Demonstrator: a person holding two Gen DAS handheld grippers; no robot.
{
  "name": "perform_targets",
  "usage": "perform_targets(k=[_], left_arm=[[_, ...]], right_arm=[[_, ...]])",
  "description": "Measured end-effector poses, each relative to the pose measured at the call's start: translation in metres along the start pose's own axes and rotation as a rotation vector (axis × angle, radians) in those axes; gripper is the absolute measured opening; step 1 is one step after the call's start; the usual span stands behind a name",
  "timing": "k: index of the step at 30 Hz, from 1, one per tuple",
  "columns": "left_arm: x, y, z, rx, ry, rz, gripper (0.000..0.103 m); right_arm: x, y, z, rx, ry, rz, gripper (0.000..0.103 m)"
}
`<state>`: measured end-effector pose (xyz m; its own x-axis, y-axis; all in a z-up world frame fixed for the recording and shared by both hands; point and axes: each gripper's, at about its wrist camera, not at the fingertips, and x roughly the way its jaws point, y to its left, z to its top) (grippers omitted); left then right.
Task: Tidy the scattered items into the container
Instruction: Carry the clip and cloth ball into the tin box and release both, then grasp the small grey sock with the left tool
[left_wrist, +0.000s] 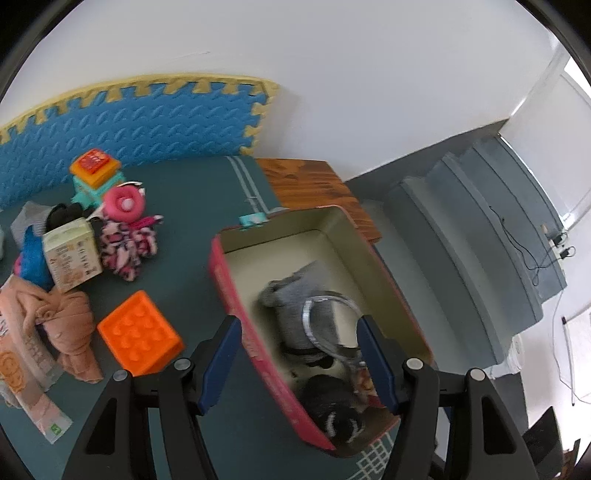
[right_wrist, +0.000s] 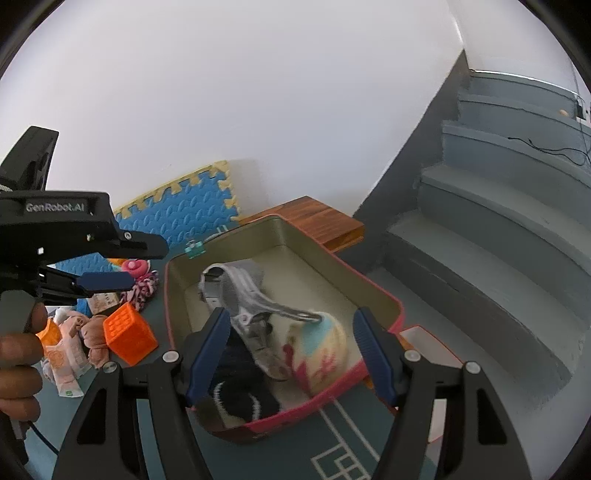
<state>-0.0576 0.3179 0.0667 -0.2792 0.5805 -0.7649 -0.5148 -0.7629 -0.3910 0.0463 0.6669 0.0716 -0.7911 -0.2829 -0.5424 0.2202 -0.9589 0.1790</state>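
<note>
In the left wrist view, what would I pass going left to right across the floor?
Peach cloth bundle → orange block → red-rimmed container → grey stairs.

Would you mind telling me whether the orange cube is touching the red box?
Apart. The left wrist view shows bare teal mat between the orange cube and the red box; the right wrist view shows that gap too.

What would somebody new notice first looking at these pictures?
Probably the red-rimmed container in the middle of the green mat, already holding socks and a clear ring. Next, the bright orange block lying left of it, beside a heap of unsorted items. Both grippers hang above with jaws open, holding nothing.
</note>
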Motion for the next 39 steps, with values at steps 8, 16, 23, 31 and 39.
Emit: perform_targets(k=[8, 16, 23, 31, 39], left_arm=[[-0.015, 0.041, -0.01, -0.043, -0.033, 0.079, 0.066], [-0.038, 0.095, -0.033, -0.099, -0.063, 0.21, 0.066], [-0.061, 0.16, -0.058, -0.226, -0.06, 0.285, 0.066], [-0.099, 0.229, -0.09, -0.372, -0.101, 0.347, 0.066], [-0.113, 0.276, -0.101, -0.48, -0.112, 0.368, 0.066]], right_arm=[[0.001, 0.026, -0.001, -0.037, 0.007, 0.044, 0.073], [0.007, 0.061, -0.009, -0.081, 0.045, 0.118, 0.073], [0.017, 0.093, -0.021, -0.122, 0.099, 0.178, 0.073], [0.024, 0.117, -0.032, -0.171, 0.15, 0.224, 0.073], [0.03, 0.158, -0.045, -0.237, 0.236, 0.361, 0.073]])
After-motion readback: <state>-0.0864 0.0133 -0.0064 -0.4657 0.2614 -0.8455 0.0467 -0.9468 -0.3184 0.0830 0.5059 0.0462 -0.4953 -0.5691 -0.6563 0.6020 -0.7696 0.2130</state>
